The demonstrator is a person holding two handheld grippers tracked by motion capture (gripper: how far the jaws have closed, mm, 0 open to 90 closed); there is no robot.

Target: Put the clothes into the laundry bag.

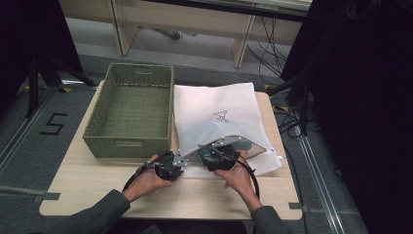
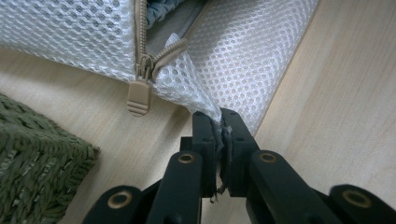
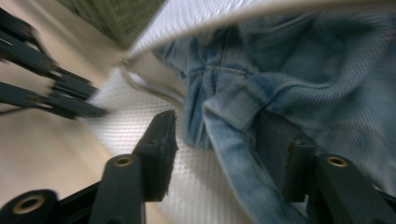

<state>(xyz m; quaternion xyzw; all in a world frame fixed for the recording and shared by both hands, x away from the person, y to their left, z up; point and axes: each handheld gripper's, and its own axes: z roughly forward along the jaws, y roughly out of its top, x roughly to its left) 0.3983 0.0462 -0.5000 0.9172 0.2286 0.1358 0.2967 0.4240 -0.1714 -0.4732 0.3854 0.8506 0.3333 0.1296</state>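
Observation:
A white mesh laundry bag [image 1: 209,102] lies on the table with its zipped mouth facing the person. My left gripper [image 2: 221,122] is shut on the corner of the mesh bag [image 2: 243,51] just below the tan zipper pull [image 2: 139,96]; in the high view the left gripper [image 1: 183,160] sits at the bag's front left corner. Blue denim [image 3: 289,65] lies inside the open mouth. My right gripper [image 3: 219,140] is open inside the bag's mouth, with a fold of denim between its jaws. From above the right gripper [image 1: 215,155] reaches into the opening.
A green woven basket [image 1: 127,143] stands to the left of the bag, close to the left gripper, and its corner [image 2: 42,158] is beside the jaws. The light wooden table [image 1: 195,195] has bare room in front. Cables and dark stands surround the table.

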